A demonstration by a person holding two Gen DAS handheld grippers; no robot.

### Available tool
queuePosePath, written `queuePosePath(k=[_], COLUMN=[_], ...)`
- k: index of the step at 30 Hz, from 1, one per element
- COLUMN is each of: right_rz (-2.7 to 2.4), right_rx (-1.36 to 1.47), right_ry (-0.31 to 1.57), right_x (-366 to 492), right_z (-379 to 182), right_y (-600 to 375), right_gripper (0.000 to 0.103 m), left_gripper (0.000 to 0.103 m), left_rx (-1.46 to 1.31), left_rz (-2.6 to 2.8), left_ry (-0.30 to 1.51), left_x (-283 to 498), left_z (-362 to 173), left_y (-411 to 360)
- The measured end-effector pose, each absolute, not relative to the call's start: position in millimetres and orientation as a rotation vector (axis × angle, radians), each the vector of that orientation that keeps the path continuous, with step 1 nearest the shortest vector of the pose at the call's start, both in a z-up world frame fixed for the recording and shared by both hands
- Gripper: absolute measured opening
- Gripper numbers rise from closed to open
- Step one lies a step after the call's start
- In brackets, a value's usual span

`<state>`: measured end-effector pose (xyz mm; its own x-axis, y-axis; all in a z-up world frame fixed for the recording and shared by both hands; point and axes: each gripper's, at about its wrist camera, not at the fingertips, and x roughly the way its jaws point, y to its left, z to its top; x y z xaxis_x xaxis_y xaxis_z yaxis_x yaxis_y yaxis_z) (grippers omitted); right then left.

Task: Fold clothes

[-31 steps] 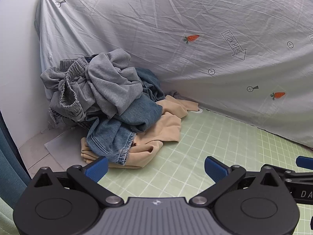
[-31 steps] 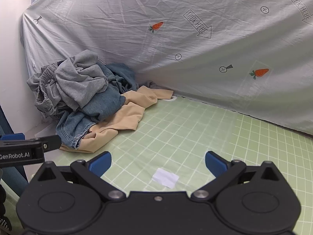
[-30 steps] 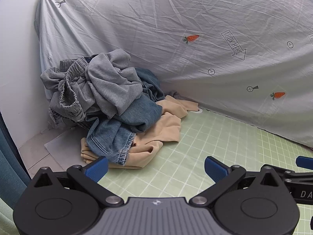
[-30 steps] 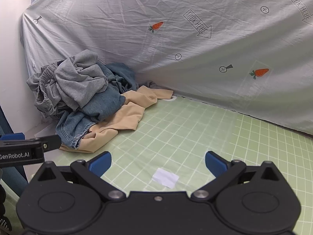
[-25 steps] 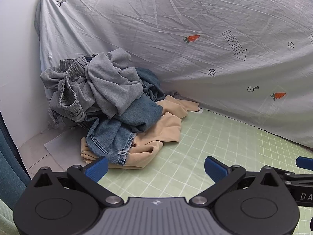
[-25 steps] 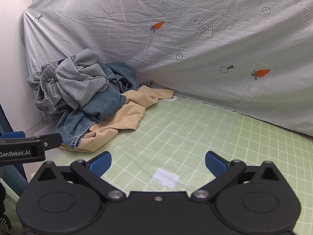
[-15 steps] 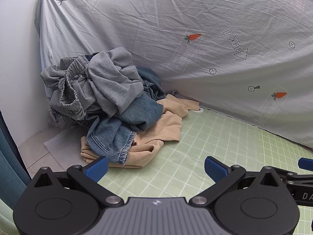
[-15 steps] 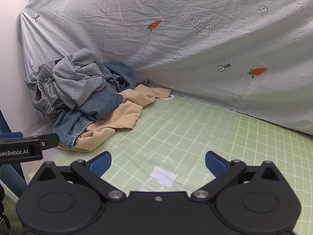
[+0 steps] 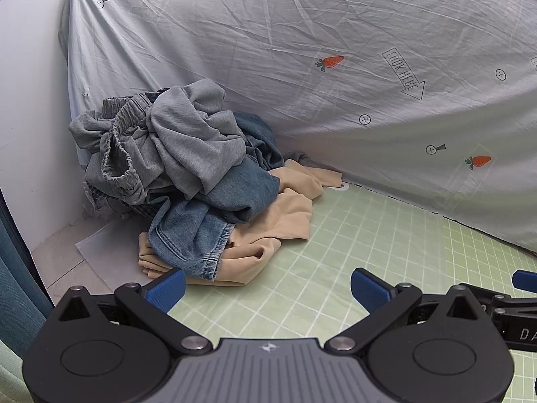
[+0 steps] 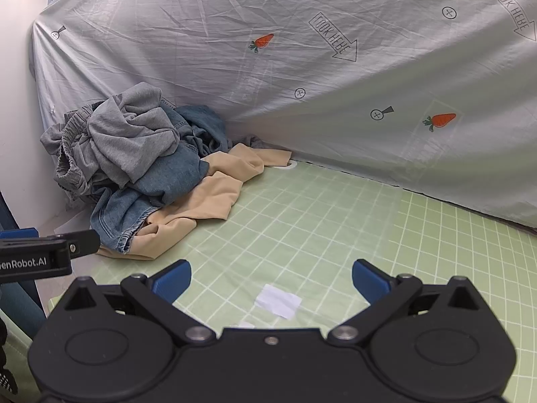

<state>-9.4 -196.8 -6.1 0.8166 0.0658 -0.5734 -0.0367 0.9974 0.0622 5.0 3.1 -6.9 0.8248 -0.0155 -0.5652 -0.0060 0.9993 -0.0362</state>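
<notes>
A heap of clothes lies in the far left corner: grey garments (image 9: 174, 141) (image 10: 127, 141) on top, blue jeans (image 9: 201, 228) (image 10: 161, 181) under them, a beige garment (image 9: 282, 215) (image 10: 208, 205) at the bottom, spilling onto the green grid mat (image 9: 335, 268) (image 10: 319, 221). My left gripper (image 9: 266, 285) is open above the mat, just short of the beige hem, holding nothing. My right gripper (image 10: 272, 277) is open too, further right over bare mat. The left gripper's finger (image 10: 50, 240) shows at the right wrist view's left edge.
A grey sheet (image 9: 335, 67) (image 10: 335, 84) printed with carrots hangs behind the mat. A white wall (image 9: 30, 117) bounds the left side. A small white paper patch (image 10: 278, 300) lies on the mat. Teal fabric (image 9: 13, 268) hangs at the near left.
Both views have shifted only slightly; the right wrist view drifted a little so the pile sits further left. Both grippers stay open.
</notes>
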Motion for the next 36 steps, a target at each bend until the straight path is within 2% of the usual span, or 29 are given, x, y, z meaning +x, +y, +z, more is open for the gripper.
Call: queuePosePath(k=[36], right_rz=[0.096], right_rx=[0.048], right_ry=[0.656], right_x=[16.9], right_z=[-18.5], right_y=[-194.1], right_gripper=[0.103], left_gripper=[0.103], left_rx=[-0.099], left_rz=[0.011], left_ry=[0.657], left_x=[29.3], left_z=[-17.6], left_y=[11.5])
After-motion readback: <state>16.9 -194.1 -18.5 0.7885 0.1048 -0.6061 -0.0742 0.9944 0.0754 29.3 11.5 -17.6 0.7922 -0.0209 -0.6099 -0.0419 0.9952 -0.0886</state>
